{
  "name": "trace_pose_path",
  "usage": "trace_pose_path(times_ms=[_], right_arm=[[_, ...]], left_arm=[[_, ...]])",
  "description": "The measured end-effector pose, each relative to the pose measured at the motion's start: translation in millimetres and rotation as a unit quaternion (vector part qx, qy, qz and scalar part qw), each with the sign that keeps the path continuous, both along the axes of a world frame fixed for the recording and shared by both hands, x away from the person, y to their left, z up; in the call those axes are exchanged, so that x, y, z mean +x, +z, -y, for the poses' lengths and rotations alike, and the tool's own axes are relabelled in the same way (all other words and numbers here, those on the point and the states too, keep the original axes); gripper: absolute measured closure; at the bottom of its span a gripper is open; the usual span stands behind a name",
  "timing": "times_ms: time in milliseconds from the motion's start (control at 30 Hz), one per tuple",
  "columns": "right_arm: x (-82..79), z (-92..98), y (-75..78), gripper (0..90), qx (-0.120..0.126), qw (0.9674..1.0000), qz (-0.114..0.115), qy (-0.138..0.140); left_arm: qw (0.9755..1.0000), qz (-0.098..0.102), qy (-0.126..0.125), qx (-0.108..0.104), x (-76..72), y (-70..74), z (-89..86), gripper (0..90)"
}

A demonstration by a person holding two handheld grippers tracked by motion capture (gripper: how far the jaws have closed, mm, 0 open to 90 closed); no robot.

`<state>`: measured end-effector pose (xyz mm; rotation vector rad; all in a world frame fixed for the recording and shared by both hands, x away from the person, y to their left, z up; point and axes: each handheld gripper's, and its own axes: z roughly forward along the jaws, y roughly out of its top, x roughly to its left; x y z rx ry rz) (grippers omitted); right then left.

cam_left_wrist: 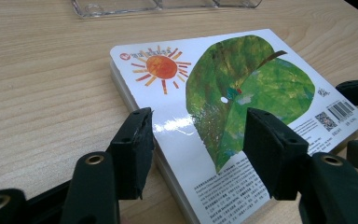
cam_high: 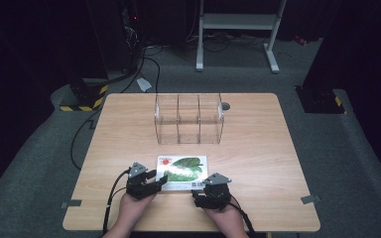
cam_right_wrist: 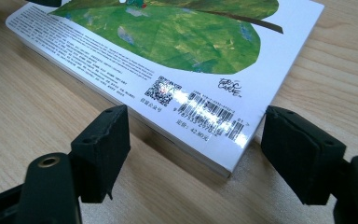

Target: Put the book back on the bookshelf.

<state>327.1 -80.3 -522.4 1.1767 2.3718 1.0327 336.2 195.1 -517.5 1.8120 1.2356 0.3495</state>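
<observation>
Pale wood tabletop [cam_high: 258, 144], dark room behind. Your board book [cam_high: 182, 172] lay flat, back cover up, long axis running across you, in front of the clear three-bay organizer [cam_high: 189, 118]. Your left gripper [cam_left_wrist: 196, 140] stood half open astride its near left corner, gripping nothing. Your right gripper [cam_right_wrist: 196, 154] gaped around the barcode corner, empty too, both equally near.

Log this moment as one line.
white board book with green leaf cover: flat on wooden table | left tongs: open, straddling corner | right tongs: open, at barcode corner
</observation>
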Motion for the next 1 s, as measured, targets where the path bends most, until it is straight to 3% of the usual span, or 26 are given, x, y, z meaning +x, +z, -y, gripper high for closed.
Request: trace_pose_path(times_ms=[333,533,1000], right_arm=[[-0.8,-2.9,-0.7,20.6,-0.008,1.0000,-0.003,-0.003],[-1.3,-3.1,-0.9,25.3,-0.014,0.9998,0.005,-0.012],[-0.8,-1.0,-0.8,28.4,-0.003,0.9998,0.003,-0.018]], left_arm=[[0.9995,0.030,0.002,-0.013,-6.0,10.4,-0.9,43.9],[0.9986,0.046,-0.002,-0.024,-9.6,17.4,-1.8,45.4],[0.9993,0.032,-0.006,-0.019,-6.0,13.9,-3.5,45.6]])
